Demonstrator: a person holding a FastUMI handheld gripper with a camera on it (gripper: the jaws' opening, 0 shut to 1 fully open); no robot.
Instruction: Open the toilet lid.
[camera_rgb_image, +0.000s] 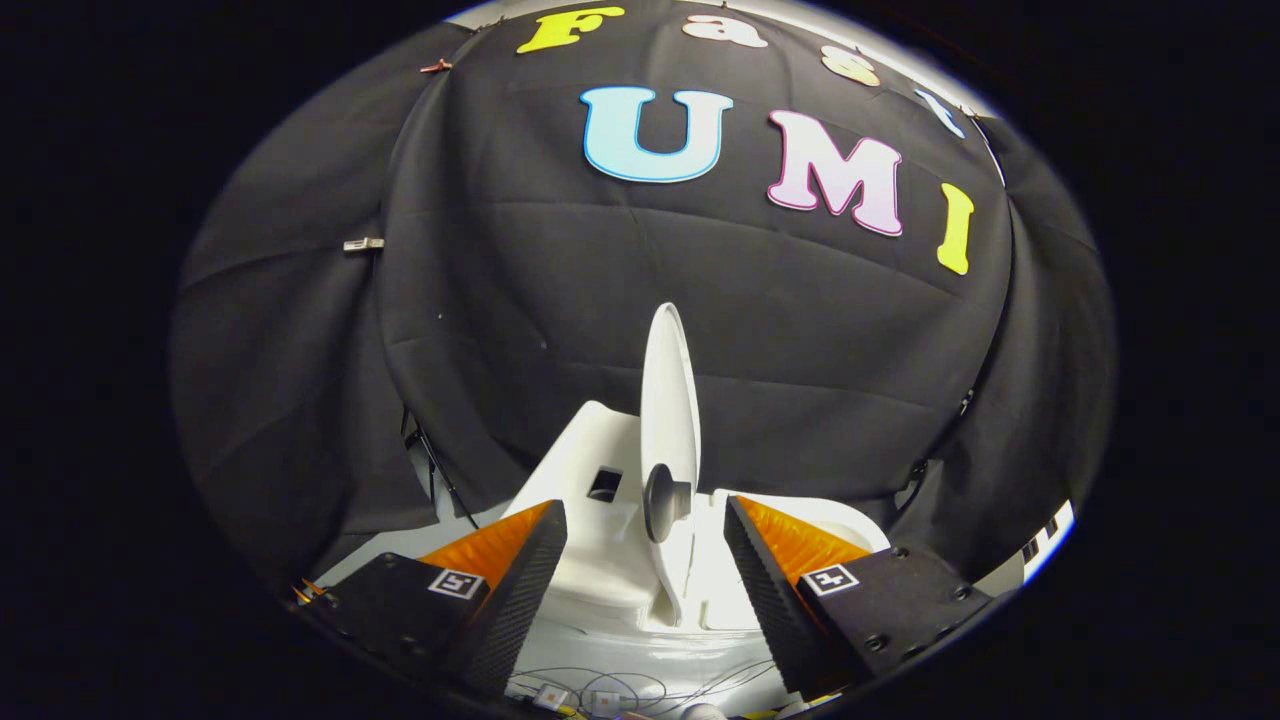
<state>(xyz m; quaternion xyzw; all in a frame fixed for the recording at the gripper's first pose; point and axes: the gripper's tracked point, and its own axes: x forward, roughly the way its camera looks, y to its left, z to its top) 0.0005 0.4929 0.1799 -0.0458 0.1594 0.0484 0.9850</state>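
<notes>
A small white toilet (600, 560) stands just ahead of my fingers. Its white lid (668, 400) is raised to upright and I see it nearly edge-on, rising above the bowl. A dark round knob (664, 502) sticks out from the lid's lower part, in the gap between my two fingers. The white tank (590, 455) sits to the left of the lid and has a square dark hole (604, 484). My gripper (645, 520) is open, with one finger on each side of the knob and neither touching it.
Black cloth hangs behind the toilet as the booth's wall. Thin wires (600, 688) and small connectors lie on the white surface below the fingers. A dark stand leg (440, 470) leans at the left beside the tank.
</notes>
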